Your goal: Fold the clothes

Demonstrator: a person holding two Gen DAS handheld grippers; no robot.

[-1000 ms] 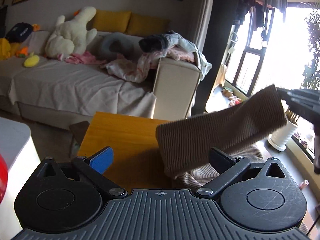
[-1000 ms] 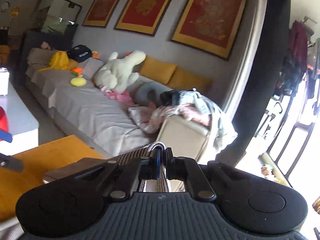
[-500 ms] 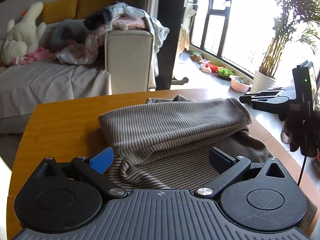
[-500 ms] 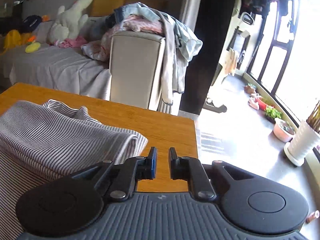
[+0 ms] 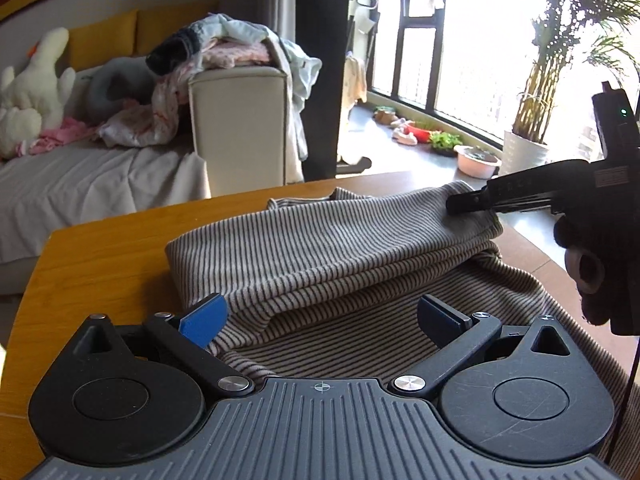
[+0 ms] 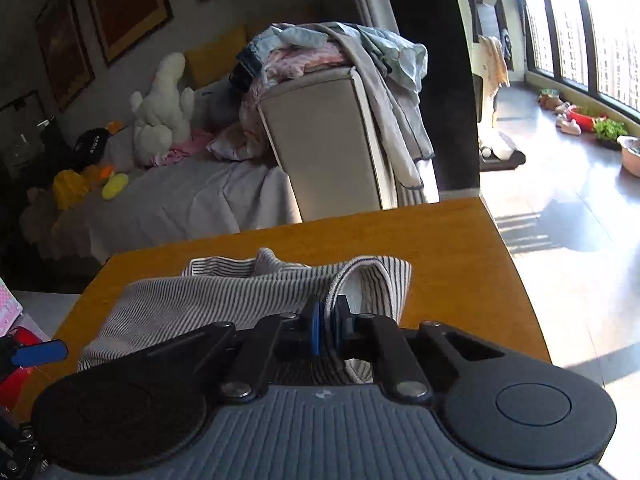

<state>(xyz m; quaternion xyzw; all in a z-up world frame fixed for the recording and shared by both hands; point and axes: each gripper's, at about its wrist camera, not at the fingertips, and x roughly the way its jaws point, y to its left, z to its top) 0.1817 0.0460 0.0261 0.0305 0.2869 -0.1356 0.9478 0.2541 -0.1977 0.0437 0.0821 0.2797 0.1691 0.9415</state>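
- The left gripper point(image 5: 320, 316) hangs low over the near edge of the striped garment point(image 5: 332, 248), its jaws spread wide; the blue pad point(image 5: 204, 318) on one finger rests right by the cloth's near fold, but nothing is pinched between them.
- The garment lies on the wooden table point(image 5: 100, 248), folded over on itself so a thick upper layer sits on a flatter lower layer that runs under the left gripper.
- The right gripper point(image 6: 326, 328) has its jaws drawn almost together on a rolled edge of the same garment point(image 6: 224, 300), the striped cloth pinched between the two pads at the garment's far right end.
- From the left side, those right fingers point(image 5: 472, 202) lie level on the top fold's corner.
- Beyond the table stands a sofa point(image 5: 100, 176) with a heap of clothes point(image 5: 224, 46) on its arm and a white plush toy point(image 5: 32, 80).
- Farthest off, a potted plant point(image 5: 524, 148) stands by the window.
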